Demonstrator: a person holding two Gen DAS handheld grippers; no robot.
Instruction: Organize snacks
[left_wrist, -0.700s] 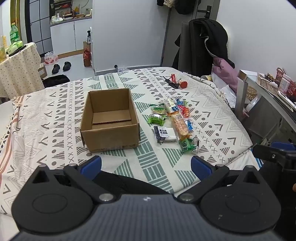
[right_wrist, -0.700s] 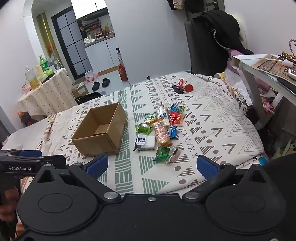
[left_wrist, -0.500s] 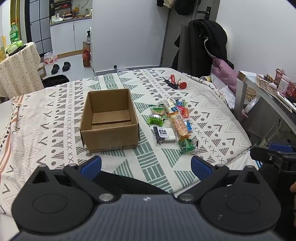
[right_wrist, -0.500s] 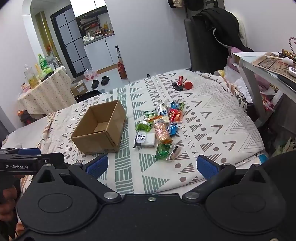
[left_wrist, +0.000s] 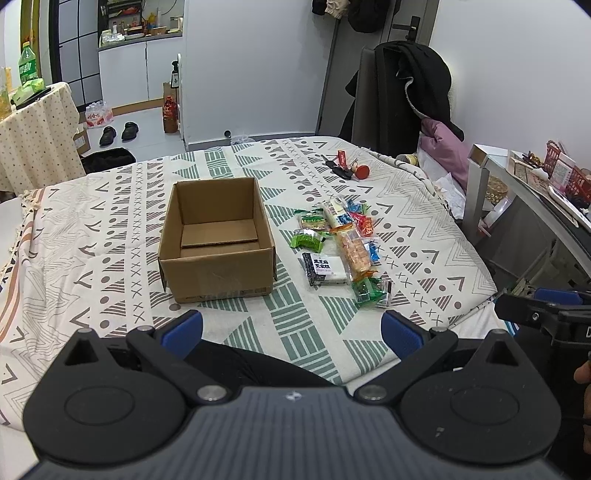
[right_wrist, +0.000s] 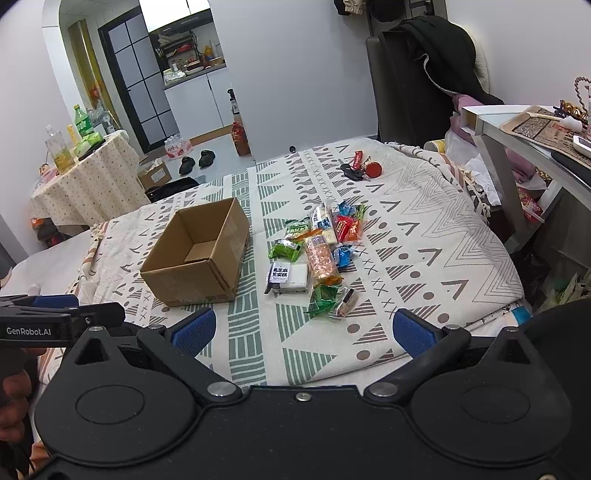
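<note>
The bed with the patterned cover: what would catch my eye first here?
An open cardboard box sits empty in the middle of the bed cover. Just to its right lies a bright cluster of snack packets. Both grippers, left and right, hang open near the bed's front edge.

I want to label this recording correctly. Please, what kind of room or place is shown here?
Most likely a small home, a bedroom or studio flat. The cardboard box and snack packets lie on a bed with a patterned cover, a coat-draped chair stands behind it, and kitchen cabinets show beyond.
</note>
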